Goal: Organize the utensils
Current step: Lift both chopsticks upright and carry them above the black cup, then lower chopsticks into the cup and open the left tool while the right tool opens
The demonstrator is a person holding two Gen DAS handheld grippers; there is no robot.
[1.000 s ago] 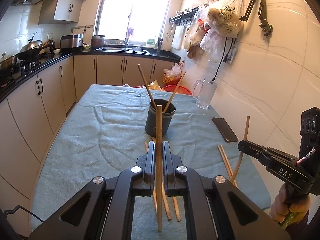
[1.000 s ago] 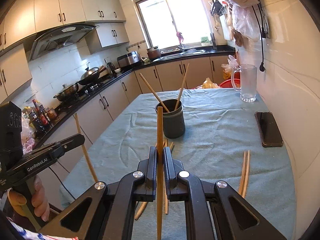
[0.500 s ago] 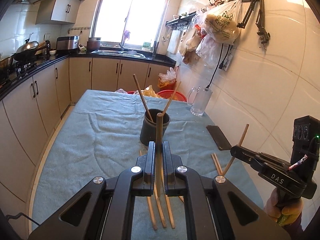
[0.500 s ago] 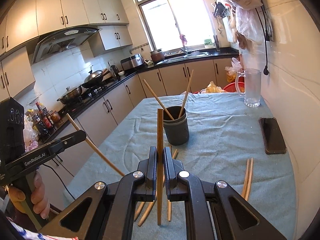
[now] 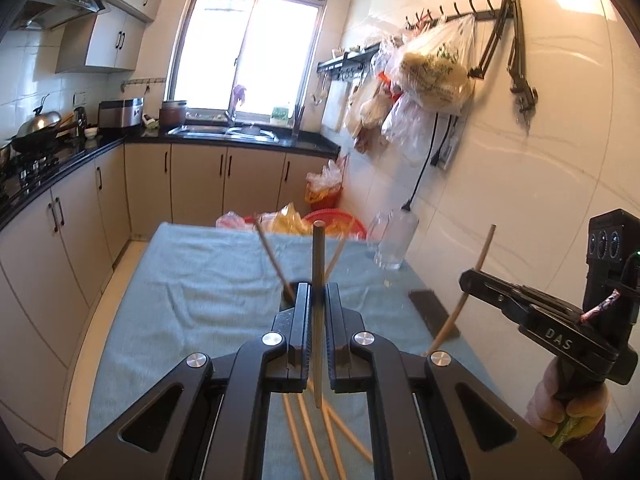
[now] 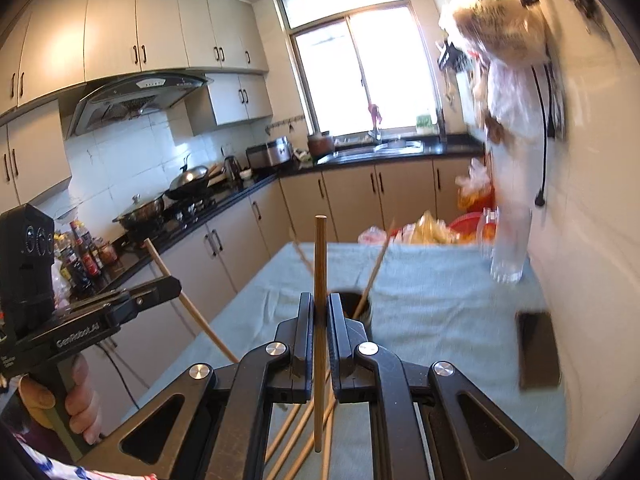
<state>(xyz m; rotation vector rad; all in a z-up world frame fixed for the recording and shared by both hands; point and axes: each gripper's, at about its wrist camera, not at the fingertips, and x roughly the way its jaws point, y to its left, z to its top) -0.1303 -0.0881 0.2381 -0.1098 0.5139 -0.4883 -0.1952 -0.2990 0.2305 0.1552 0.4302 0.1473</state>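
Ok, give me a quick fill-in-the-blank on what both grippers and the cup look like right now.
1. Each gripper, left and right, holds one ____.
2. The dark cup already holds ____ chopsticks.
3. The phone lies near the ____ side of the table.
4. More chopsticks lie loose on the ____.

Missing: chopstick; two; right; table

Both wrist views look forward along their own gripper fingers, from above the near end of the table (image 5: 192,292), down its length toward the window (image 5: 256,52) on the far wall. The left wrist camera sits on the side of the table away from the tiled wall; the right wrist camera sits nearer that wall. Each looks down at the table from close range. Both share the table (image 6: 440,300), the window (image 6: 360,64), and the dark cup (image 6: 358,306) ahead.
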